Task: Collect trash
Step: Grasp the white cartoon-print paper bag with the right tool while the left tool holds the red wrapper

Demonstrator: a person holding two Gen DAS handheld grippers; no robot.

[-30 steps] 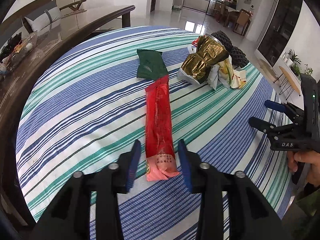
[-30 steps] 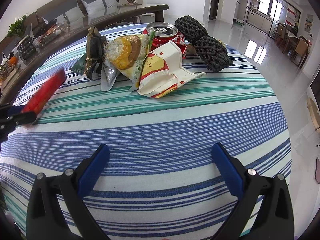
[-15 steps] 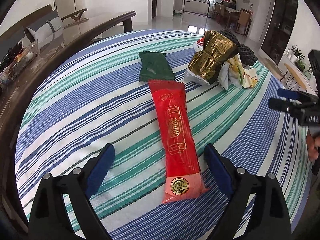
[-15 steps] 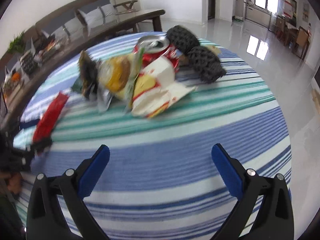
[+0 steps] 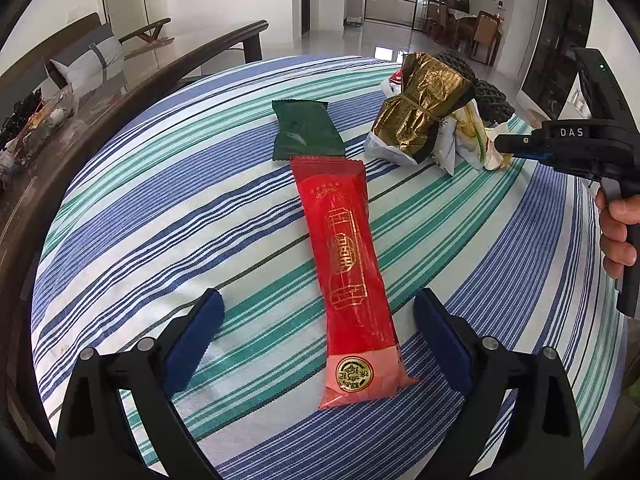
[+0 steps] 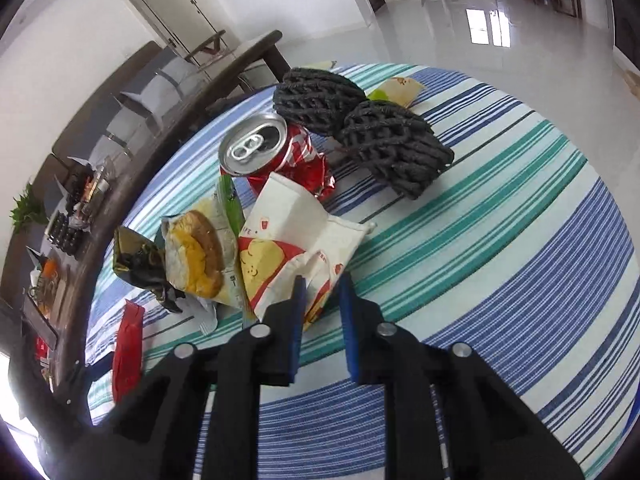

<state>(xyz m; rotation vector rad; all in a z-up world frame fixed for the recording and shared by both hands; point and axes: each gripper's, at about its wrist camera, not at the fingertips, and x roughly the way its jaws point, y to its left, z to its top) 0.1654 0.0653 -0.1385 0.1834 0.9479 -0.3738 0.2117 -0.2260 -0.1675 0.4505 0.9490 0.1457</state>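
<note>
A round table under a striped cloth point(image 5: 160, 208) in blue, green and white fills both views. Far on it lies the trash pile: two black foam nets point(image 6: 384, 144), a crushed red can point(image 6: 276, 152), a white and red paper bag point(image 6: 304, 240), a yellow snack packet point(image 6: 200, 256) and a gold foil wrapper point(image 5: 424, 116). Left of the pile lies a dark green wrapper point(image 5: 306, 130), its near edge touching the far end of a long red wrapper point(image 5: 348, 276), which lies flat on the cloth.

The left gripper point(image 5: 320, 344) stands with its fingers spread wide on either side of the red wrapper's near end, touching nothing. The right gripper point(image 6: 322, 312) has its fingers drawn narrow, with a slim gap between them, and the near edge of the paper bag shows in that gap; whether they pinch it cannot be told. The person's right hand point(image 5: 618, 232) grasps that gripper's handle.
</note>
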